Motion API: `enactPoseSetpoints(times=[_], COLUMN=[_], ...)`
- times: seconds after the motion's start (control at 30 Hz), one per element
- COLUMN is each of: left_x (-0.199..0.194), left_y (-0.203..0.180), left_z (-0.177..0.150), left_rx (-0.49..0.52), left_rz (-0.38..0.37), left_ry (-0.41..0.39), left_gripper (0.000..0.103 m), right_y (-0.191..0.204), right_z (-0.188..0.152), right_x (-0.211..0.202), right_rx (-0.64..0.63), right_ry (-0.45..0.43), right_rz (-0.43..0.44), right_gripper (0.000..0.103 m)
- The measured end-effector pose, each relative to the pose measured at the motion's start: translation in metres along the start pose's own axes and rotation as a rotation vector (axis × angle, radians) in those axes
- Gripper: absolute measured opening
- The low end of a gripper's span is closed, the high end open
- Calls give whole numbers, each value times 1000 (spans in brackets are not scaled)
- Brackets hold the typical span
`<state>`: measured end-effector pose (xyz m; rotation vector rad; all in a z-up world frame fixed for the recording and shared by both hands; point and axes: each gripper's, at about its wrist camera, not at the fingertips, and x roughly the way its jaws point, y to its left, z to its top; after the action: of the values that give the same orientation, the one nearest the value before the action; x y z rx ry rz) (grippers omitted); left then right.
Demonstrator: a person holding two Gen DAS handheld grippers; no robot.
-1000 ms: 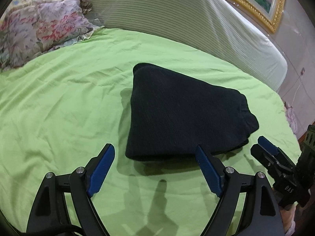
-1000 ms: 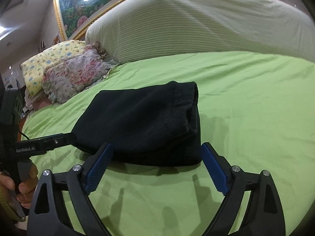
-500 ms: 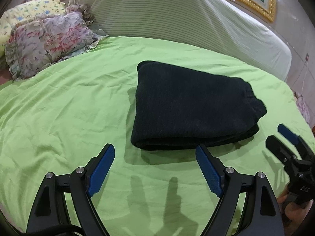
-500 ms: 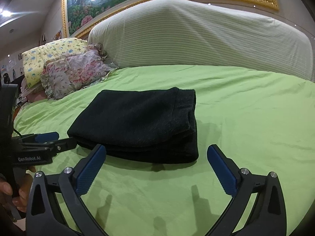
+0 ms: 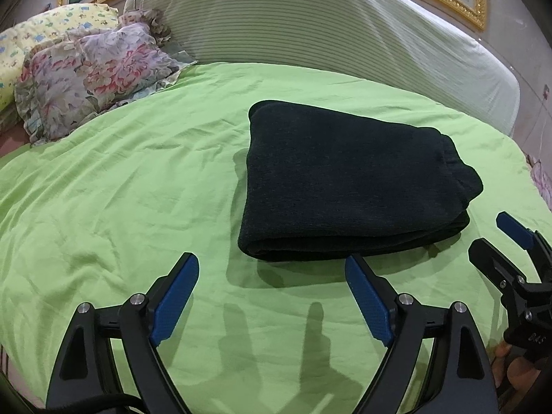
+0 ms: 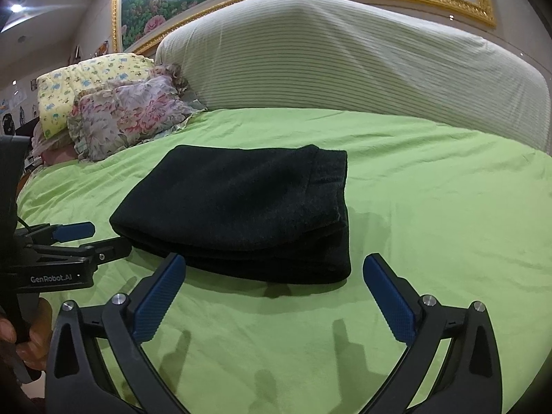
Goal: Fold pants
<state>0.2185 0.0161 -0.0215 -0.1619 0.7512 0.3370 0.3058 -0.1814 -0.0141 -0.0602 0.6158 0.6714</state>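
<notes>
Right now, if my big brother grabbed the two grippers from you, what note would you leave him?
Left gripper: jaws open, holding nothing, just in front of the pants.
Right gripper: jaws open, holding nothing, also just short of the pants.
Black pants: folded into a neat stacked bundle in the middle of the green bedsheet, nothing touching them.
Done: the folding looks finished.
Left: probably nothing, maybe just smooth the loose corner nearest the right gripper and set the grippers down.
</notes>
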Motion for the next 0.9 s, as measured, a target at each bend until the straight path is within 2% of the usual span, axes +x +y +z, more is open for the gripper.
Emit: enactPoseSetpoints(times=[0.53,0.9], left_x=[-7,-7], left_y=[-11,-13], left_z=[-2,-2], left_rx=[57,64], left_rz=[45,36], left_ry=[-55,-60], left_gripper=[92,94], right_y=[6,4], right_z=[-3,-2], right_x=[-6,-5], right_rx=[-10,-11], right_ry=[-18,-16], right_rz=[-1,0], right_gripper=[103,103])
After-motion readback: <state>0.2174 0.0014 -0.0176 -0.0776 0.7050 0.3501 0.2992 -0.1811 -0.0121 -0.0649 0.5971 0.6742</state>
